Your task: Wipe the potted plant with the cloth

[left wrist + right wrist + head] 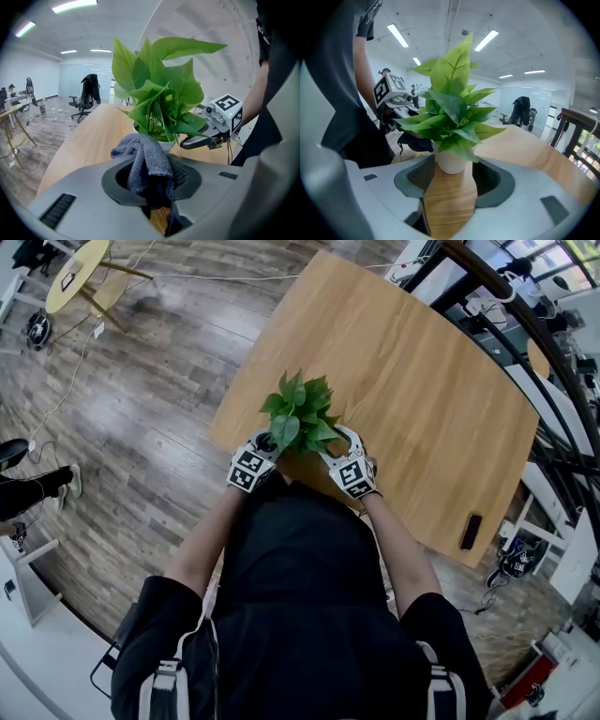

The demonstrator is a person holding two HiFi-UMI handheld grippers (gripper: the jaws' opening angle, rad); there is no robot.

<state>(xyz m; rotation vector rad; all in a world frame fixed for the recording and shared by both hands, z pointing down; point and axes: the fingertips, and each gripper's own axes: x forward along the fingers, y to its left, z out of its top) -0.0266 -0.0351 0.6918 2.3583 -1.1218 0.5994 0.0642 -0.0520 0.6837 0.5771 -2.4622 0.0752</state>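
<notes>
A leafy green potted plant [300, 413] in a white pot [450, 161] stands near the front edge of the wooden table [422, 399]. My left gripper [263, 443] is shut on a grey-blue cloth [146, 164], which bunches up between its jaws just in front of the pot [165, 144]. My right gripper [451, 180] is open, its jaws standing either side of the pot's base, close to it. In the head view the right gripper [345, 440] sits at the plant's right and the left one at its left, both tight against the leaves.
A black phone-like object [471, 532] lies near the table's right front edge. A dark railing [525, 324] runs past the table's far right. Office chairs [86, 96] and a small round table [80, 273] stand on the wood floor beyond.
</notes>
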